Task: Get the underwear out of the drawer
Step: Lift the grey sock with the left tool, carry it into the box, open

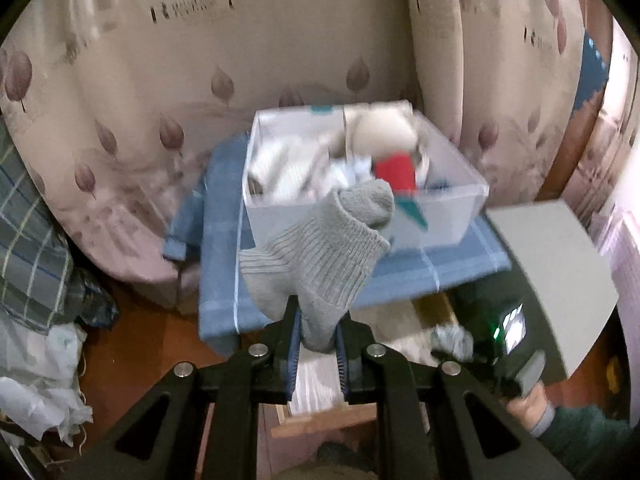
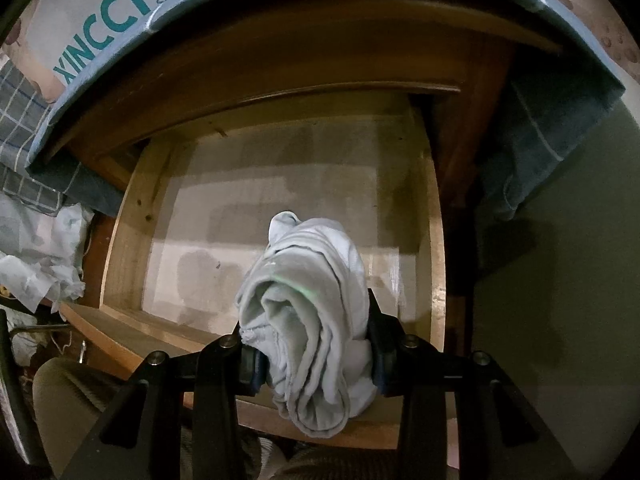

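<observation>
The left gripper has its jaws pinching a grey ribbed sock, which sticks up past them in front of the white box full of clothes on the blue cloth. The right gripper has its jaws pinching a pale rolled underwear bundle just above the wooden drawer. Only the right view shows the bare drawer floor; only the left view shows the leaf curtain behind the box.
</observation>
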Demonstrator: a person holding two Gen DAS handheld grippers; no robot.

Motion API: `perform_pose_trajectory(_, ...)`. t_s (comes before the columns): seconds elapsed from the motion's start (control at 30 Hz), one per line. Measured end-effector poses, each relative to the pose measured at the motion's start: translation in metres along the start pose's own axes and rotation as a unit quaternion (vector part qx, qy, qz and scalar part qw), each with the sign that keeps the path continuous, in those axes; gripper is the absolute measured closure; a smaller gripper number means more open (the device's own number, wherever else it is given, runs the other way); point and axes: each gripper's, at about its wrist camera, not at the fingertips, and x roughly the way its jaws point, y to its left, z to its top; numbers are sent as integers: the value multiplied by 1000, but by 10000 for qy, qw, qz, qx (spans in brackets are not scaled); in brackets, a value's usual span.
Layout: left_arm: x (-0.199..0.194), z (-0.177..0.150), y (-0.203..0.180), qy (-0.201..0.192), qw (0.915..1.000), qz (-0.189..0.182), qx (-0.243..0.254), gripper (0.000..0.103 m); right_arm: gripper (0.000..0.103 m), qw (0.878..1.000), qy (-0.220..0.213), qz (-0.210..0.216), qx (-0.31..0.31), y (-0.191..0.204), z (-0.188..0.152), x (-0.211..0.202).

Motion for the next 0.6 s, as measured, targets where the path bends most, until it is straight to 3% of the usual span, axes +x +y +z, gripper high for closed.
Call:
perform_pose_trajectory(0.3,-9,80,-2,-287,9995,95,22,87,67,10000,65,-36,-48,2,1,2)
perform_pose_trajectory(0.6,52,120,-6,-42,9997,134,-209,88,67,9999,77,73,-2,-2,1,2)
